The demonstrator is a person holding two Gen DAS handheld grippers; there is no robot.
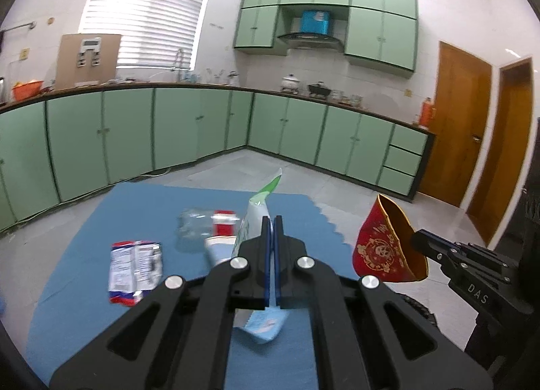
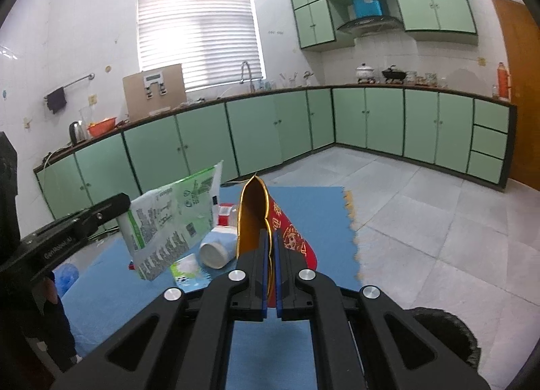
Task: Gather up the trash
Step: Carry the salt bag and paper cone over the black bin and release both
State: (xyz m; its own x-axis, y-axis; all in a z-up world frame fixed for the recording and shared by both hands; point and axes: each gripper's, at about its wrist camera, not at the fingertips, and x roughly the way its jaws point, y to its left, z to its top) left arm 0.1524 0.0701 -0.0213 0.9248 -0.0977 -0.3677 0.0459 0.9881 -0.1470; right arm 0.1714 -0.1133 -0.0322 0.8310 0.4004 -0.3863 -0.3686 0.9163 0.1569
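Your left wrist camera is showing you things the right one is missing: a crinkled snack wrapper (image 1: 135,271) lying flat on the blue mat (image 1: 101,221), a clear plastic bottle (image 1: 197,229) with a red label beyond it, and the whole face of the red envelope (image 1: 383,251) with its gold print. Your right wrist camera is giving you instead the printed side of the green-and-white pouch (image 2: 172,217), a white bottle (image 2: 217,248) lying on its side on the mat just behind it, and a small piece of green-and-white packaging (image 2: 189,271) flat beneath the pouch. Your left gripper (image 1: 271,221) is clamping the pouch, its blue pads pressed together on it with no gap to speak of, and the pouch is hanging clear above the mat, its top poking up past the fingertips. Your right gripper (image 2: 270,233) is likewise pinching the lower edge of the envelope between closed pads, so the envelope is standing up off the mat with its gold-lined mouth gaping open toward the kitchen cabinets (image 2: 256,133).
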